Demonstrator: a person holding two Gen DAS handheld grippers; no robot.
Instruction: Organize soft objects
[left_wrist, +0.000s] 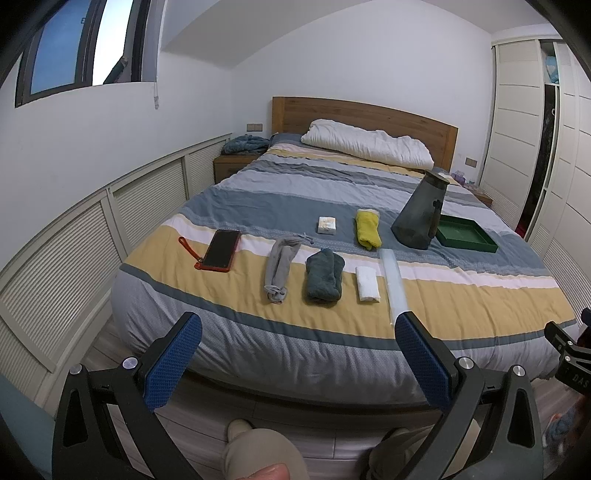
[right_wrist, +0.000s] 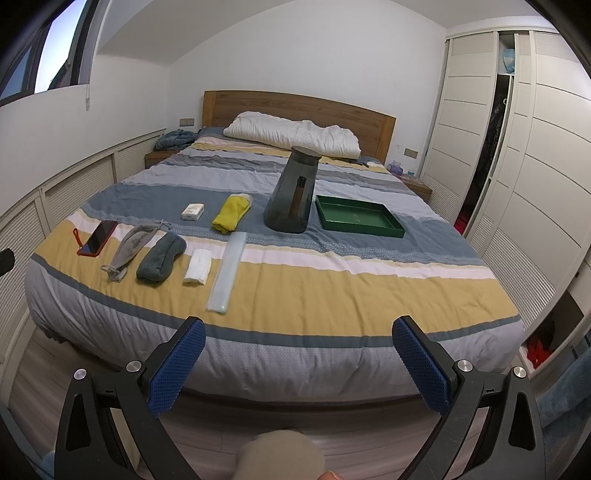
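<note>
On the striped bed lie a grey pouch, a dark teal rolled towel, a white folded cloth and a yellow folded cloth. A green tray sits at the right. My left gripper is open and empty, held off the foot of the bed. My right gripper is open and empty, also short of the bed's foot.
A red-cased phone, a small white box, a clear long flat case and a dark grey jug are also on the bed. A white pillow lies by the headboard. Wardrobe at right.
</note>
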